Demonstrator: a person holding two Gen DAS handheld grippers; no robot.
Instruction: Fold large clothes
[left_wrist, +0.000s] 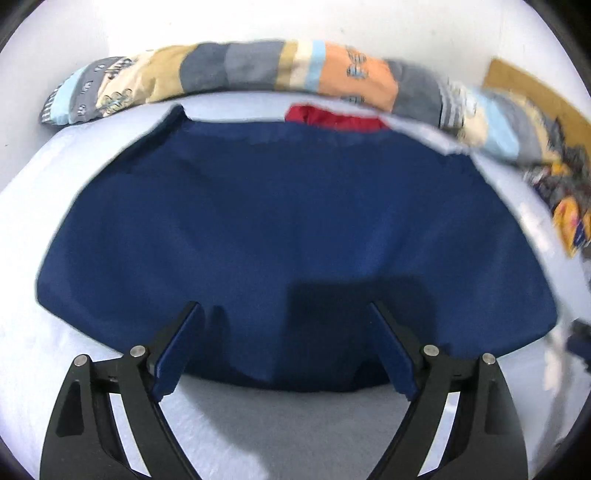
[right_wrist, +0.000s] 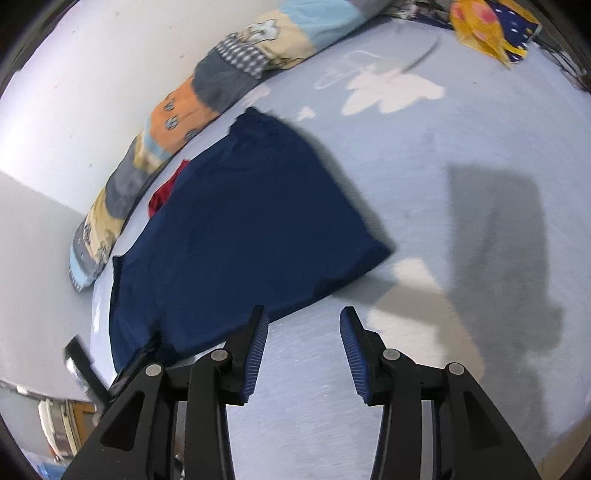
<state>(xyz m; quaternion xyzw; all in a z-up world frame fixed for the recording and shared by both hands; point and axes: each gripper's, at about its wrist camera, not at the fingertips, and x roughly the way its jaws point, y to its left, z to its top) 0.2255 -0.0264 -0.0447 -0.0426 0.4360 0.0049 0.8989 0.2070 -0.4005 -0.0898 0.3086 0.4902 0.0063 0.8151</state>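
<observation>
The left tool (left_wrist: 284, 332) hung wide open over the navy garment's (left_wrist: 288, 221) near hem; the right tool (right_wrist: 303, 332) gaped empty beside it. The garment lay on the bed (right_wrist: 424, 166) against the wall-side edge. A shallow pinch could snag the sheet.

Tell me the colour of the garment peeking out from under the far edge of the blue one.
Red garment; clearest in the left wrist view.

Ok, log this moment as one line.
shirt: folded, flat on bed | left gripper: open over near edge | right gripper: open, empty
</observation>
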